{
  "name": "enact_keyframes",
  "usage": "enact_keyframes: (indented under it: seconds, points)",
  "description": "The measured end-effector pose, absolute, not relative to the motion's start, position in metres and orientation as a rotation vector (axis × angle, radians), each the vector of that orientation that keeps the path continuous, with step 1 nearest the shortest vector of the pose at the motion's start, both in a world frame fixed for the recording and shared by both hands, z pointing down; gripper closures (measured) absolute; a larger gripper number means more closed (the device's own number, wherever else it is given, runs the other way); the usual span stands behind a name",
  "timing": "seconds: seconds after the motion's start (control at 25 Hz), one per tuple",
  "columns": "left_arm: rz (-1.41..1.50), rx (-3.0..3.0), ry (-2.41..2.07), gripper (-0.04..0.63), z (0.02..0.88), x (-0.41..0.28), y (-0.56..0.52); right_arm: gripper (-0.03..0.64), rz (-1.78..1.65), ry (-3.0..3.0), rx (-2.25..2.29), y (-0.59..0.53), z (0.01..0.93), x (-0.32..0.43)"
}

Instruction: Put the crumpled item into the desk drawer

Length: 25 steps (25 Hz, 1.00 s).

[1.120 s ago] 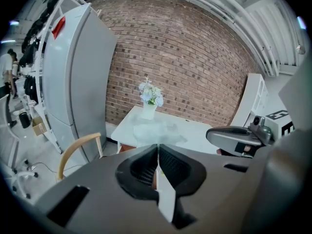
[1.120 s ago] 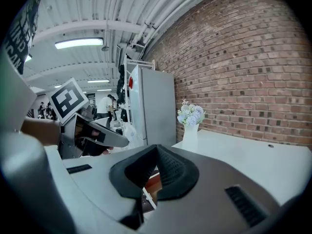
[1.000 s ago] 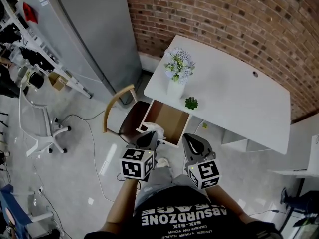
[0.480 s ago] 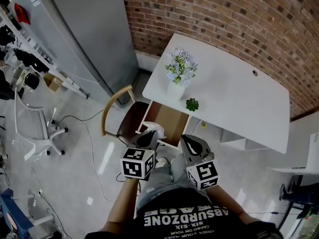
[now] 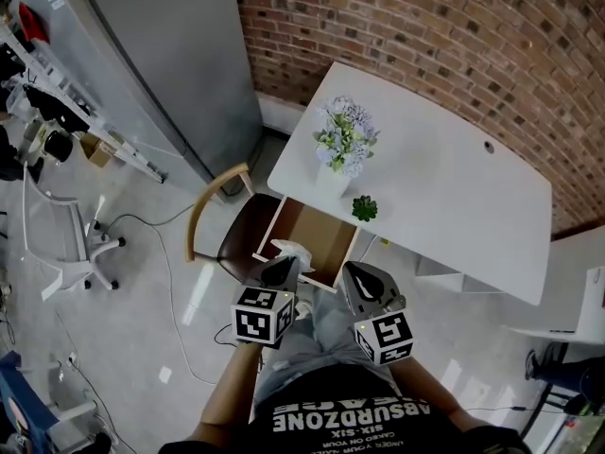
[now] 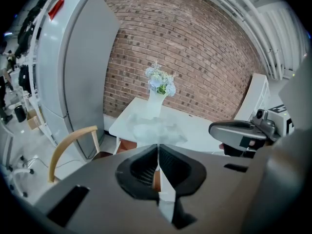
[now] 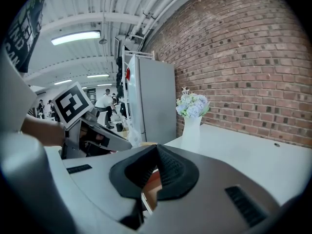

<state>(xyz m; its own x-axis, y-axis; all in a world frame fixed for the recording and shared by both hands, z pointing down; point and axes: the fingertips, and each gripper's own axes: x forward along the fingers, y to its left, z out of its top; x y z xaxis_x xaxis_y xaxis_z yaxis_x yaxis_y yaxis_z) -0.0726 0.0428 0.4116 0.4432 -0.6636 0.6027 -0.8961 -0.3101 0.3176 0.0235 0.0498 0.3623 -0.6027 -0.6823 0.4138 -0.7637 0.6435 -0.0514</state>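
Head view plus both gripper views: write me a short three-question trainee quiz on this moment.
1. True or false: the desk drawer is open.
2. What are the left gripper's jaws shut on? A) a pen B) the crumpled white item C) nothing
3. Which gripper's jaws are shut with nothing between them?
Key: 1 true; 2 B; 3 the right gripper.
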Motion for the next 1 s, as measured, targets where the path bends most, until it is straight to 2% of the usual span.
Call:
enact_keyframes:
  seconds: [1.0]
  points:
    - [0.592, 1.975, -1.250, 0.581, 0.470, -0.062, 0.003, 0.617, 0.351, -2.481, 1.029, 0.000, 0.408, 0.024]
